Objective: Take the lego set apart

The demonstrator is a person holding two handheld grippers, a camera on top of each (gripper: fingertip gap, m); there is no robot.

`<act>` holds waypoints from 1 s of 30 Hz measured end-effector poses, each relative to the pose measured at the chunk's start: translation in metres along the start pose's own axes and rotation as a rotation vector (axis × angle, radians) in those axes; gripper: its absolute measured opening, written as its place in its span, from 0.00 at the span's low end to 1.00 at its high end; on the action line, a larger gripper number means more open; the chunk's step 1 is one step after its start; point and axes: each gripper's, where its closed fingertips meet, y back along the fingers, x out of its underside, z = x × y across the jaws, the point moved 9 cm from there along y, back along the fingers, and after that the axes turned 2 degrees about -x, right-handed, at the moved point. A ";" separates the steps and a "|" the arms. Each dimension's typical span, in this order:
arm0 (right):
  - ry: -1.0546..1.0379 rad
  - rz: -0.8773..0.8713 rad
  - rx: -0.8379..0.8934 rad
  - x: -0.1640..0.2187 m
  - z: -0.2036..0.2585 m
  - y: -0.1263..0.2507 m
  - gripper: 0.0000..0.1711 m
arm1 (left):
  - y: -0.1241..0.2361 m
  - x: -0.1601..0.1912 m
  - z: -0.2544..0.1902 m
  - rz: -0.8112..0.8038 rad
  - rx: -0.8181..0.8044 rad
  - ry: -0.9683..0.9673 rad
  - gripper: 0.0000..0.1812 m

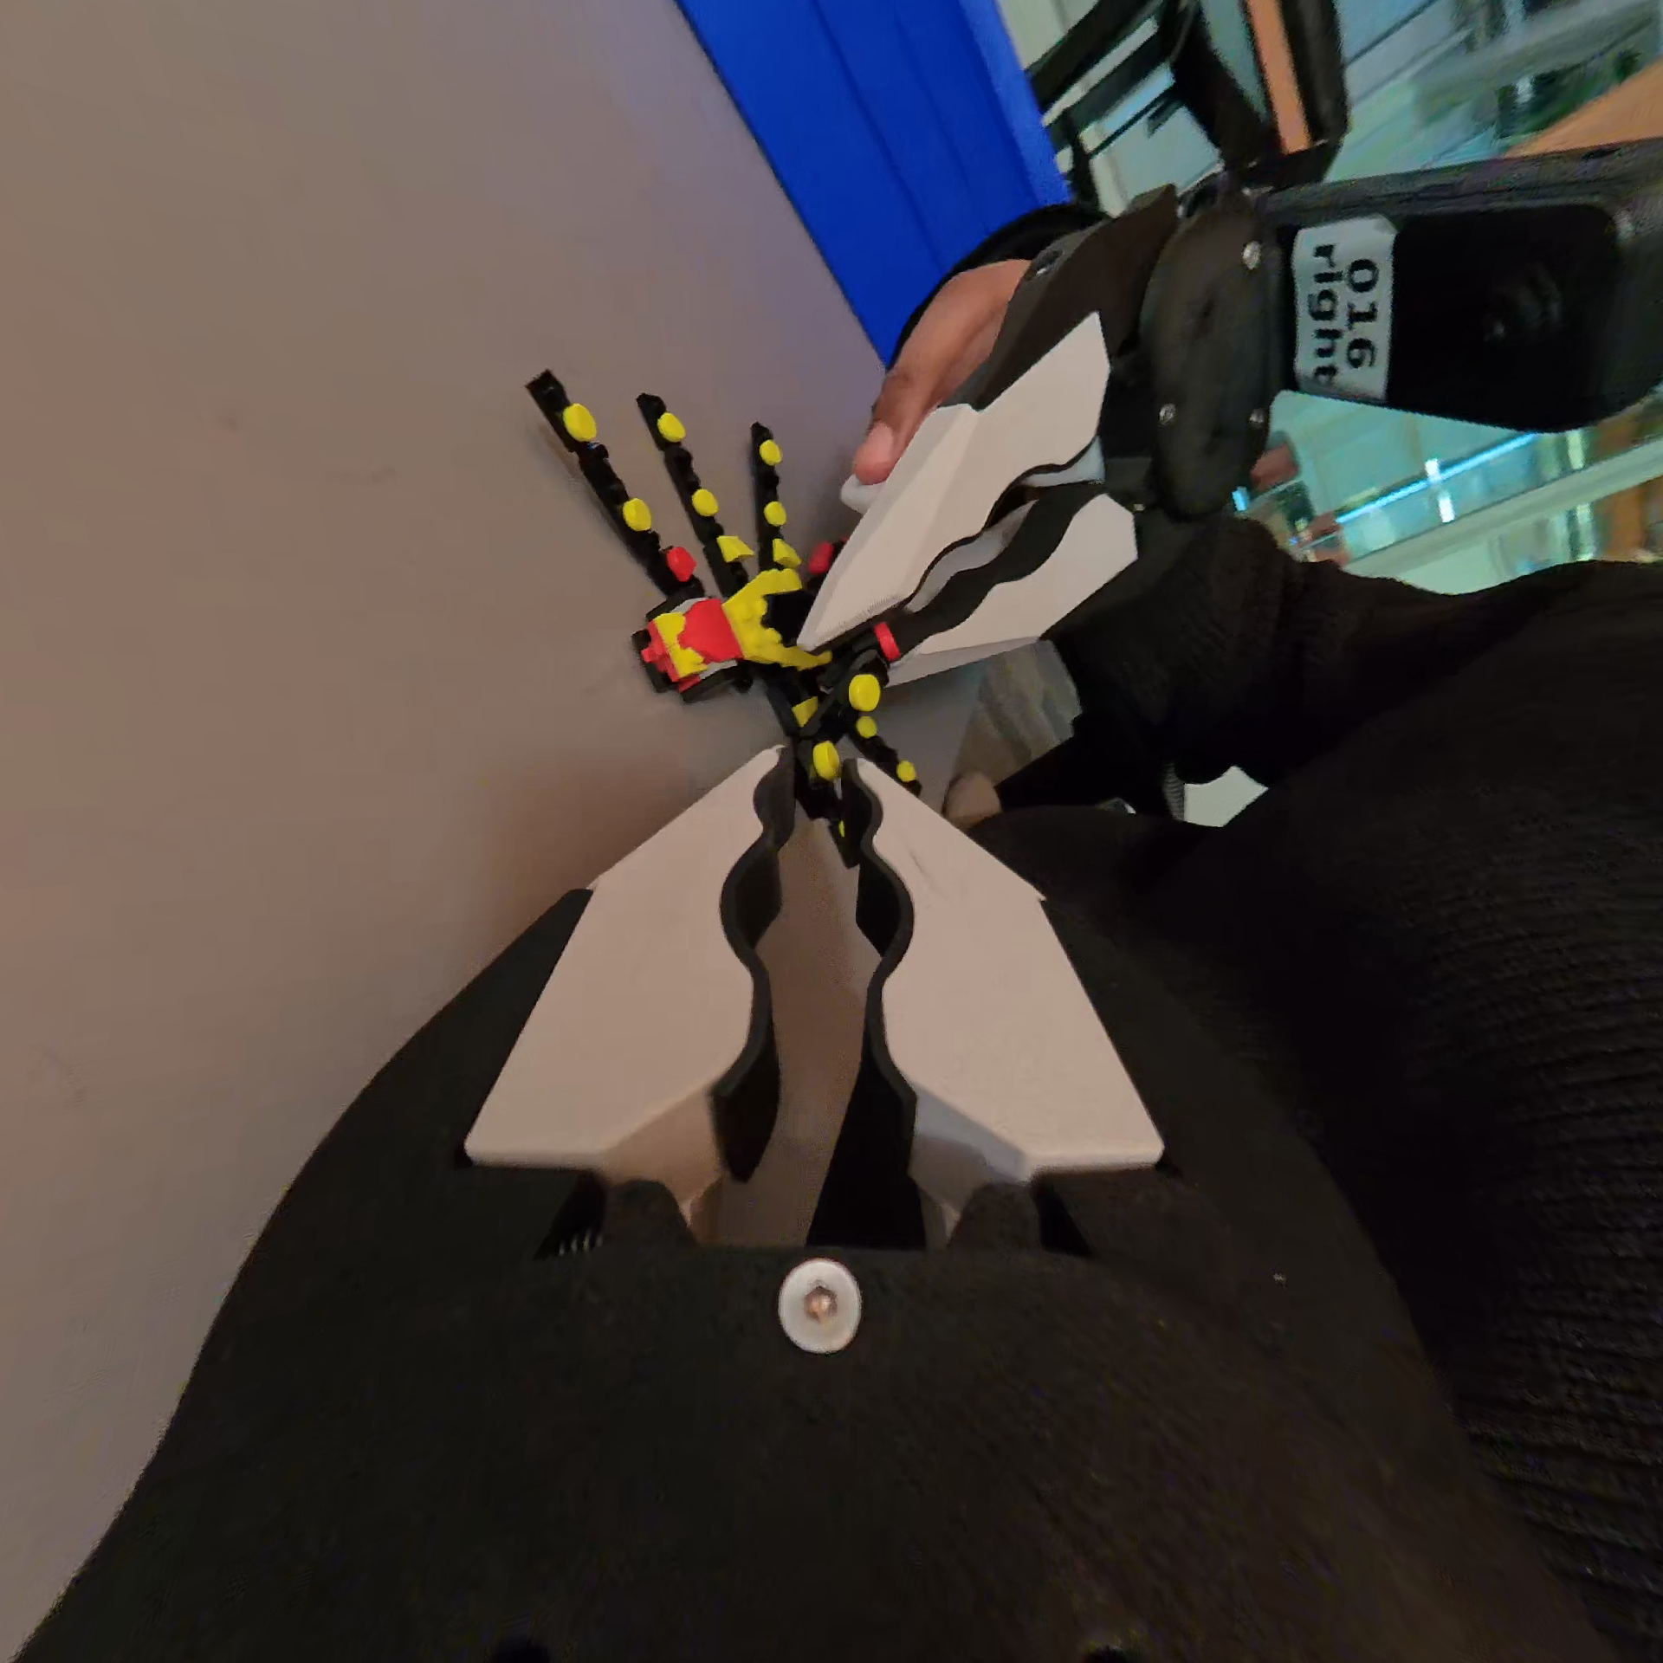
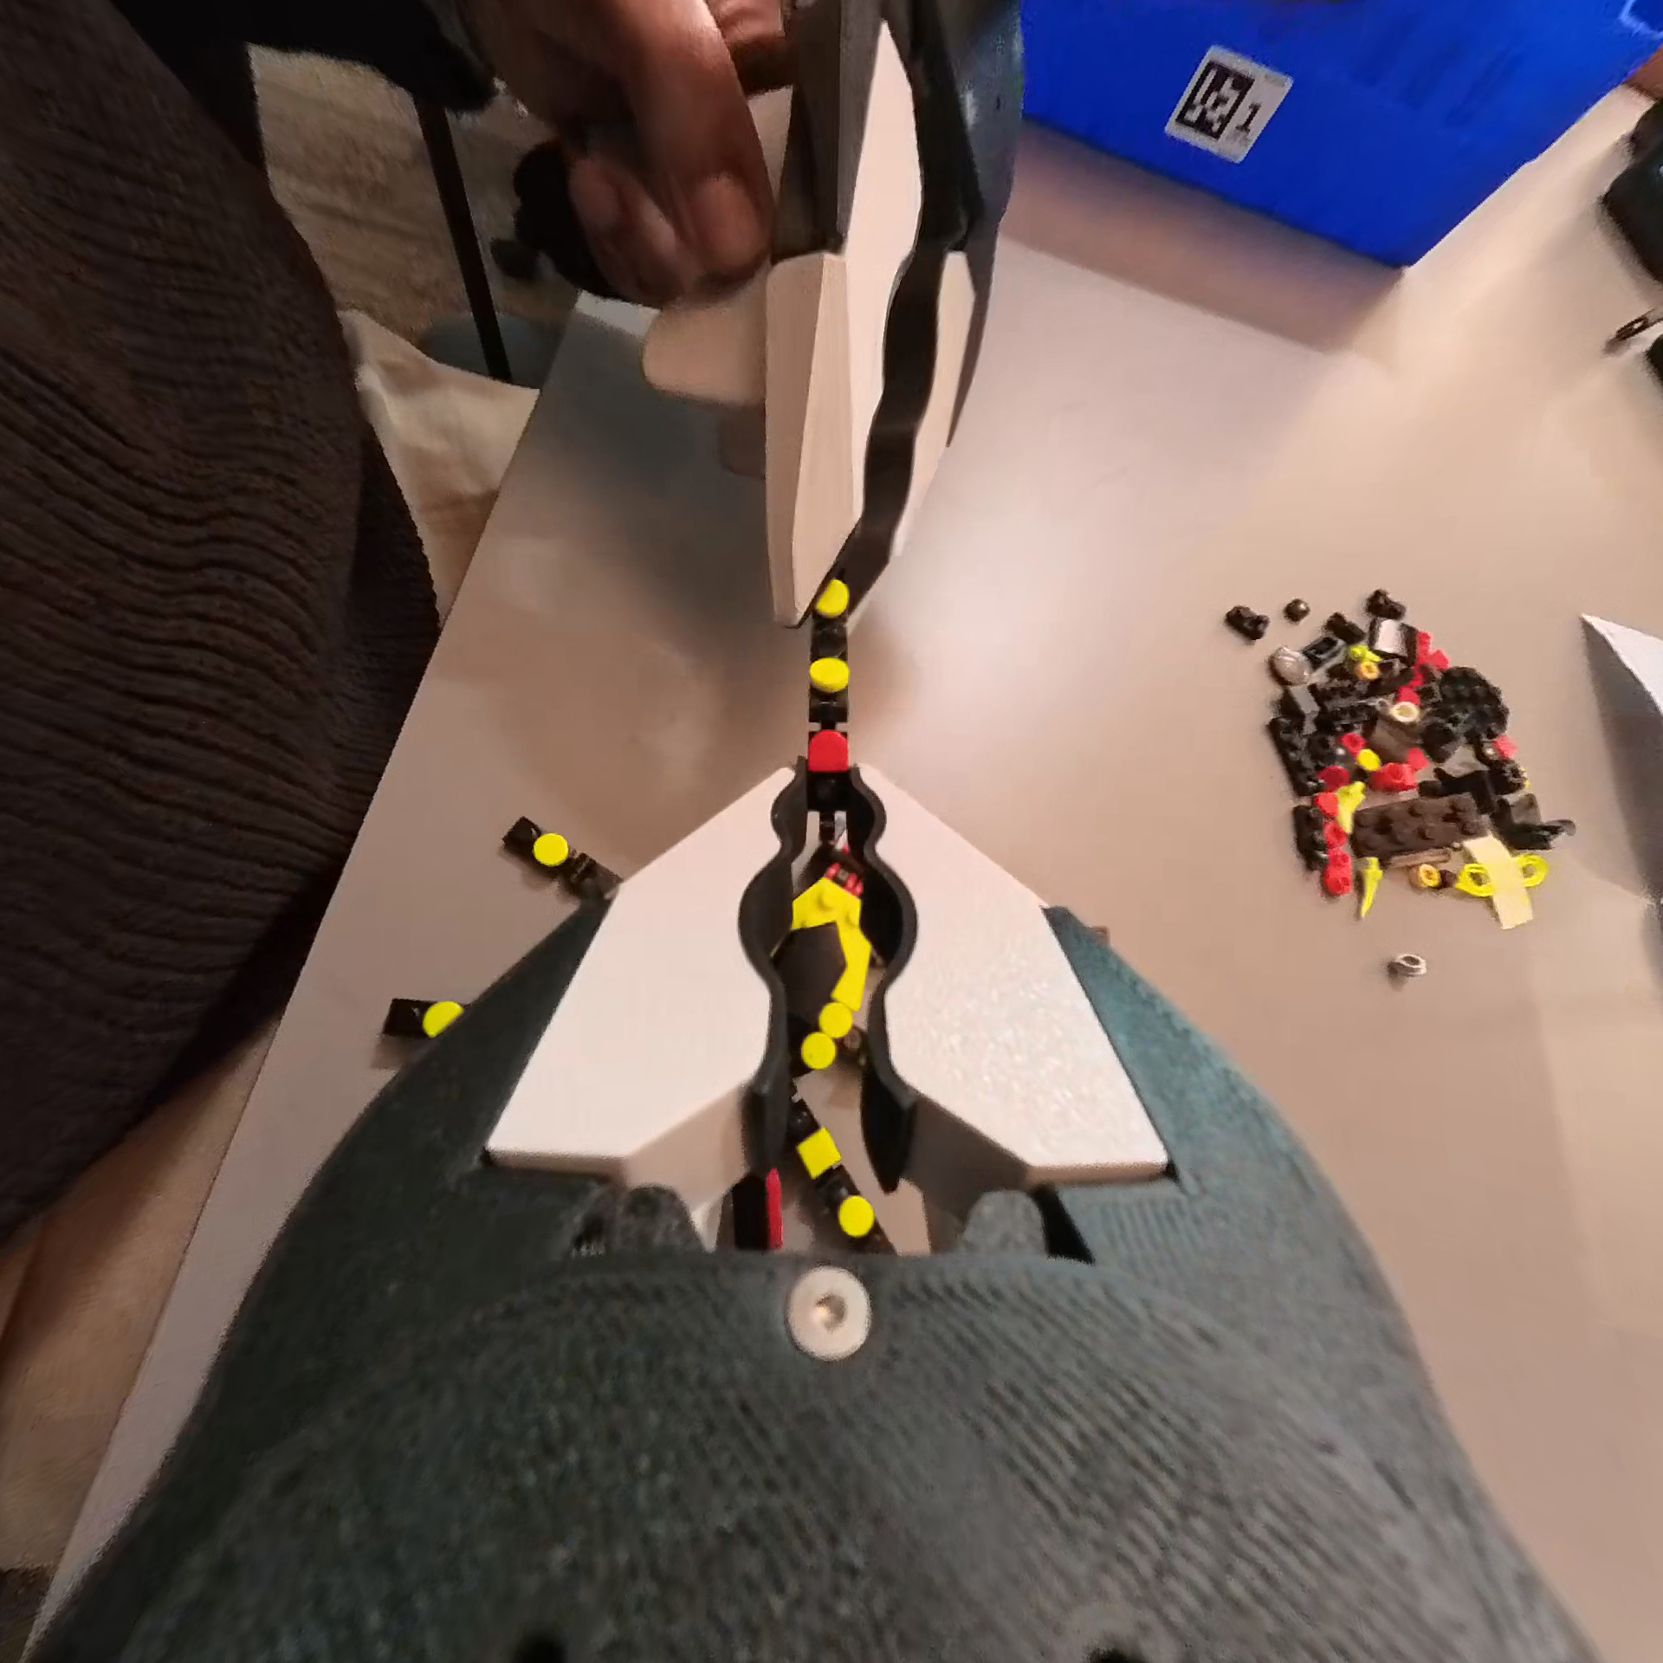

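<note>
Lego spider (image 1: 720, 630) gripped from two sides above the grey table (image 1: 270, 540).

Left gripper (image 1: 814, 774) fingers narrowed onto a black leg with yellow studs (image 2: 828, 675); right gripper (image 2: 828, 783) fingers clamped on the same leg's inner end by a red stud, with the spider's body seen between them. Other legs splayed toward the table. Loose pile of black, red and yellow pieces (image 2: 1404, 765) well apart to the right; blue bin (image 2: 1350, 117) at the far table edge.
</note>
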 end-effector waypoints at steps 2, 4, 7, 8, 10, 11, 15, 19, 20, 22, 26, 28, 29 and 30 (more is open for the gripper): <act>-0.006 0.003 -0.012 -0.001 0.002 -0.004 0.04 | -0.001 0.000 -0.002 -0.004 0.005 -0.010 0.12; 0.003 -0.016 -0.025 -0.005 0.005 -0.006 0.04 | -0.003 0.000 -0.005 -0.005 0.069 0.010 0.19; 0.064 -0.044 -0.021 -0.011 0.009 -0.008 0.04 | -0.006 0.002 -0.009 0.007 0.150 0.039 0.18; 0.082 -0.057 -0.026 -0.012 0.011 -0.007 0.04 | -0.007 0.003 -0.010 0.002 0.163 0.045 0.17; 0.094 -0.078 -0.023 -0.015 0.011 -0.007 0.04 | -0.006 0.003 -0.011 -0.006 0.184 0.057 0.05; 0.094 -0.078 -0.020 -0.015 0.010 -0.007 0.04 | -0.005 0.003 -0.011 -0.011 0.187 0.061 0.05; 0.113 -0.070 0.006 -0.017 0.008 -0.009 0.04 | -0.001 0.003 -0.011 -0.030 0.150 0.042 0.04; 0.118 -0.074 0.031 -0.020 0.006 -0.008 0.04 | 0.004 0.001 -0.013 -0.038 -0.012 -0.084 0.03; 0.106 -0.090 0.029 -0.022 0.005 -0.007 0.05 | 0.004 0.001 -0.015 -0.036 -0.051 -0.125 0.03; 0.081 -0.103 0.024 -0.022 0.003 -0.006 0.05 | 0.005 0.000 -0.019 -0.059 -0.071 -0.164 0.02; -0.020 -0.154 -0.028 -0.020 -0.001 -0.006 0.13 | 0.007 -0.001 -0.019 -0.075 -0.055 -0.182 0.02; -0.087 -0.163 -0.071 -0.019 -0.003 -0.007 0.19 | 0.006 -0.001 -0.022 -0.078 -0.060 -0.209 0.02; -0.109 -0.171 -0.087 -0.019 -0.003 -0.007 0.21 | 0.005 -0.001 -0.022 -0.068 -0.080 -0.227 0.02; -0.124 -0.184 -0.093 -0.019 -0.004 -0.007 0.20 | 0.004 0.000 -0.022 -0.055 -0.098 -0.243 0.02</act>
